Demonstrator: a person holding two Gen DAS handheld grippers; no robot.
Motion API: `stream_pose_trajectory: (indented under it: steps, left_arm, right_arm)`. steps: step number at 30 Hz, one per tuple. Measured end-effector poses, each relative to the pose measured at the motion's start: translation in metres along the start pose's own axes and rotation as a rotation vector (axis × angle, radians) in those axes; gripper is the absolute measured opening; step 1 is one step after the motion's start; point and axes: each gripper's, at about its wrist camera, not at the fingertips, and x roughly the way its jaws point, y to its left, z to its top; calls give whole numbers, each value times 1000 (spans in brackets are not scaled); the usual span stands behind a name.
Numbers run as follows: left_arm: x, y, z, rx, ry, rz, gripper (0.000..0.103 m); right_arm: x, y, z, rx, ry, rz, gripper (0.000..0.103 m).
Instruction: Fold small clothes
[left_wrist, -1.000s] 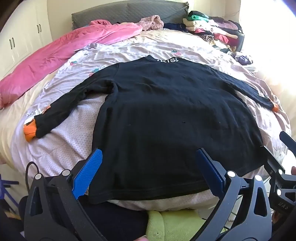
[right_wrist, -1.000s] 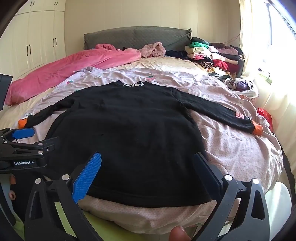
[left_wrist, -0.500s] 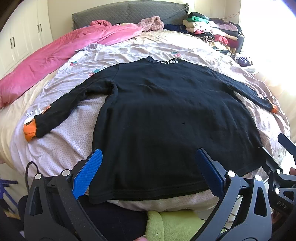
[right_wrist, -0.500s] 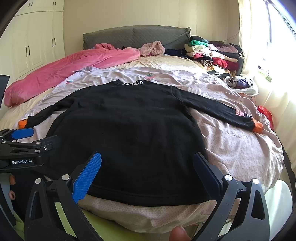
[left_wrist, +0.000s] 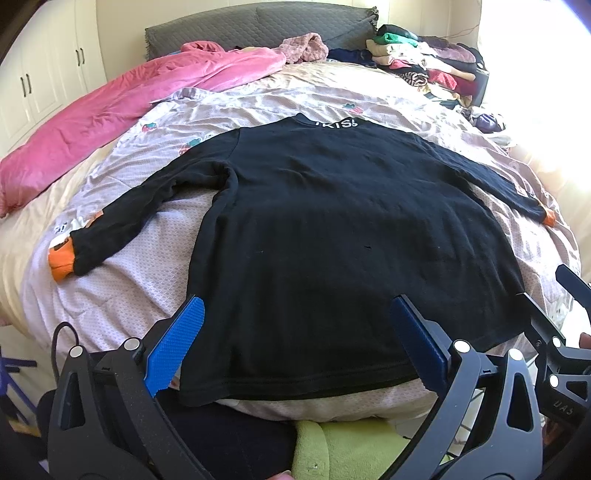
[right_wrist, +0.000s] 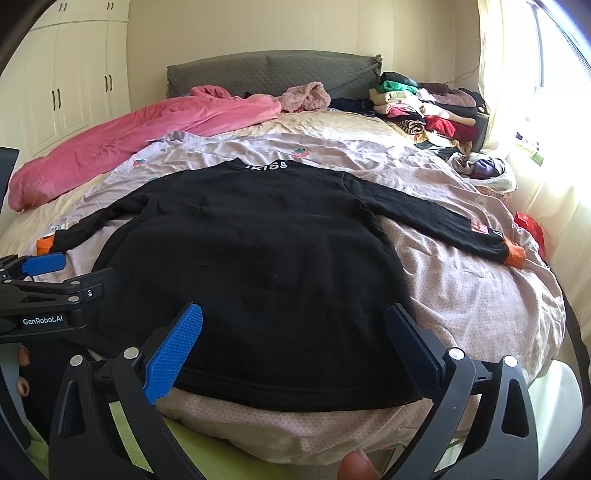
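Note:
A black long-sleeved shirt (left_wrist: 332, 229) with orange cuffs lies flat and spread out on the bed, collar away from me, hem at the near edge; it also shows in the right wrist view (right_wrist: 251, 258). My left gripper (left_wrist: 295, 328) is open and empty, hovering over the hem's left part. My right gripper (right_wrist: 291, 332) is open and empty, over the hem's right part. The left sleeve cuff (left_wrist: 61, 258) lies at the left, the right cuff (right_wrist: 515, 254) at the right.
A pink duvet (left_wrist: 129, 110) lies along the bed's left side. A pile of folded clothes (right_wrist: 424, 110) sits at the far right by the headboard (right_wrist: 273, 72). A green cushion (left_wrist: 351, 450) is below the bed's near edge. Wardrobes (right_wrist: 74, 92) stand left.
Both grippers have shifted very slightly; the view of the shirt is almost the same. Nothing was grasped or let go.

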Motion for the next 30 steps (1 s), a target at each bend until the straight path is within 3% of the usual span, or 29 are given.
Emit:
stream_pose_trajectory:
  steps: [30]
  left_arm:
    - [4, 4, 7, 13, -1, -19, 95]
  right_arm:
    - [2, -1, 7, 17, -4, 3, 99]
